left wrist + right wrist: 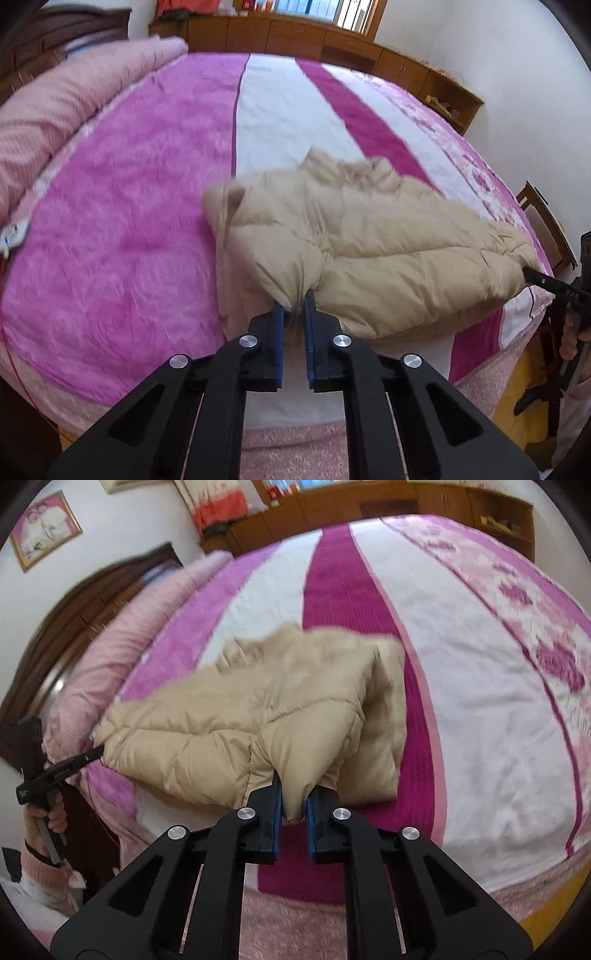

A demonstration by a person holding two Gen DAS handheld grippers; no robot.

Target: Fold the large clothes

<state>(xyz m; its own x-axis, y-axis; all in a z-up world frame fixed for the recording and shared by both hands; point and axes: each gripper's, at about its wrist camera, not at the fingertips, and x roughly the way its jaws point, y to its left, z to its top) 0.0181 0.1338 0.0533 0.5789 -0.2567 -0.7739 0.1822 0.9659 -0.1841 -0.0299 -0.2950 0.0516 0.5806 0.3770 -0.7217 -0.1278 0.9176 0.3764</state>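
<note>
Left tongs [294, 306] clamped tight on near hem of beige jacket [369, 236], fabric bunched between blue pads [279, 325]; right tongs [294, 797] likewise pinched shut on a puffed fold of same hem; each tongs visible at edge of the other's view, gripping opposite corners. Jacket partly folded on bed [110, 221], near front edge, lying across white and magenta stripes of cover; near edge lifted off cover, far part resting, collar end blurred. Pink quilt [55, 110] rolled along bed's left side, apart from jacket. Hand [48, 818] holding left tongs' handle.
</note>
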